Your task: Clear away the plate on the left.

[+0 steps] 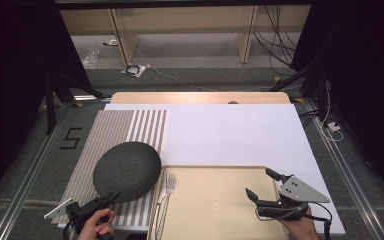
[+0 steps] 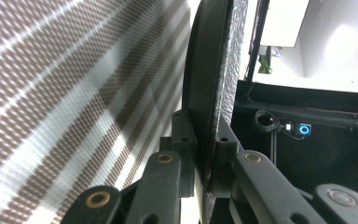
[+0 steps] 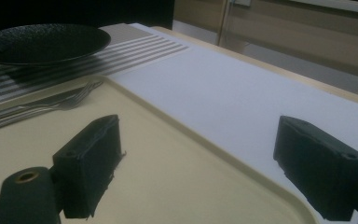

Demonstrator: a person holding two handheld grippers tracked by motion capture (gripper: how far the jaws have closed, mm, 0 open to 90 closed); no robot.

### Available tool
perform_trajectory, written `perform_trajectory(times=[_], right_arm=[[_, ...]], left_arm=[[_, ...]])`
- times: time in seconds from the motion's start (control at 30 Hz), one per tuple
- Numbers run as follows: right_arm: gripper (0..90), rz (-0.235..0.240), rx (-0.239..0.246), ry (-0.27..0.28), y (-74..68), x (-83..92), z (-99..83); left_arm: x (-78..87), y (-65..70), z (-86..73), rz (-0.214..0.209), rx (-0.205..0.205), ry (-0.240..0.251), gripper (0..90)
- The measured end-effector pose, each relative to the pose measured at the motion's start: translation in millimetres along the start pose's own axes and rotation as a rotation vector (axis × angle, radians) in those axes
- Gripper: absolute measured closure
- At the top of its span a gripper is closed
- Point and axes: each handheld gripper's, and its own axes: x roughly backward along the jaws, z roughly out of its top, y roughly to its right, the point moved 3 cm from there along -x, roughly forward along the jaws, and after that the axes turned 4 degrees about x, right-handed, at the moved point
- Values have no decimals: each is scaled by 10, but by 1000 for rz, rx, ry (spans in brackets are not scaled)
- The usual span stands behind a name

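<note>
Left gripper (image 1: 111,196), near-left corner: jaws drawn narrow and clamped on the near rim of one round dark grey speckled plate (image 1: 127,171). In the left gripper view the rim (image 2: 213,84) runs edge-on between the two pads, one pad on each face. The plate sits over the brown-and-white striped woven placemat (image 1: 125,127), left half of the desk. From the right gripper view it appears lifted just clear of the mat, roughly level; exact tilt hard to tell.

Right gripper (image 1: 262,186), near-right: jaws wide, nothing between them, hovering over the right part of one cream rectangular plastic tray (image 1: 215,197). Both black pads (image 3: 91,163) stand clear of the tray surface in the right gripper view.

One silver metal fork (image 1: 167,192) lies along the tray's left edge, tines far, just right of the plate. A second thin metal handle seems to lie beside it; cannot tell what it is.

One placemat, one tray, one white sheet (image 1: 235,132) covering the pale wooden desk (image 1: 200,97). Nothing stands between either gripper and the things near it. Beyond the far edge: grey floor, cables, wooden shelving legs.
</note>
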Motion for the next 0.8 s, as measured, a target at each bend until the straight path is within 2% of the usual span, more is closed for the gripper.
perform_trajectory(times=[0.13,0.3,0.8], right_arm=[[160,0,-1,-1,-2,1,0],[159,0,1,0,1,0,-1],[160,0,2,0,3,0,-2]], left_arm=[[-13,25,-42,-15,-18,-21,837],[-29,38,-85,-21,-20,-50,835],[-61,68,-186,-35,-31,-96,832]])
